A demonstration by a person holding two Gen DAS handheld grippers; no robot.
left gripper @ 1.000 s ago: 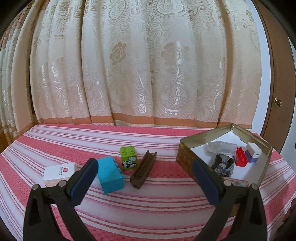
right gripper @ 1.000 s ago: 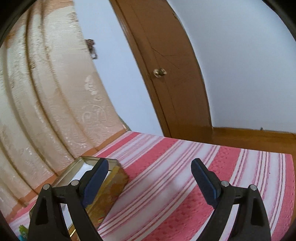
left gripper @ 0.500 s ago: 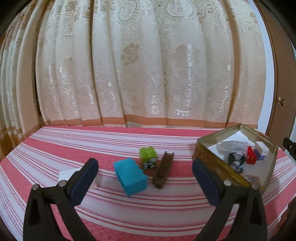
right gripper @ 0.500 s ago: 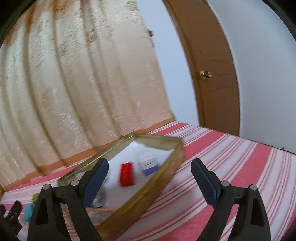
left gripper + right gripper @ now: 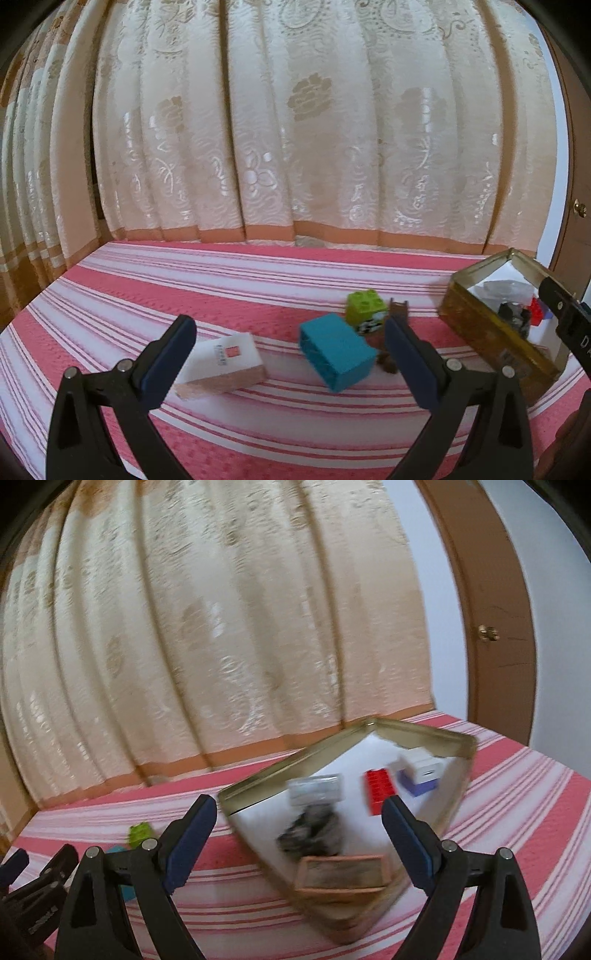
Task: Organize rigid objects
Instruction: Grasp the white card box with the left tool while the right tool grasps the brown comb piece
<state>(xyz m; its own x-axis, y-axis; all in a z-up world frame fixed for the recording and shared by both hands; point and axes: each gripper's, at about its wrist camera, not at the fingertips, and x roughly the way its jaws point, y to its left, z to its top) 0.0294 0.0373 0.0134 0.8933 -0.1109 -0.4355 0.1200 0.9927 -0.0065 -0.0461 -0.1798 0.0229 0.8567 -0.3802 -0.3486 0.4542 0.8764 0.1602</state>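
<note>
- the left gripper point(image 5: 286, 343) pointed forward and slightly down, its fingers point(image 5: 168, 354) spread wide with nothing held between them.
- the right gripper point(image 5: 299, 834) did likewise, fingers point(image 5: 408, 843) wide apart, empty.

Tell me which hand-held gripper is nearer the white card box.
Left. The left hand-held gripper hangs open just before the white card box; the right hand-held gripper faces the tin, far off.

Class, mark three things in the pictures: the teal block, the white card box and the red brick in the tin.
teal block point(image 5: 338, 349), left wrist view, top face.
white card box point(image 5: 225, 354), left wrist view, printed top.
red brick point(image 5: 377, 788), right wrist view, studded top.
</note>
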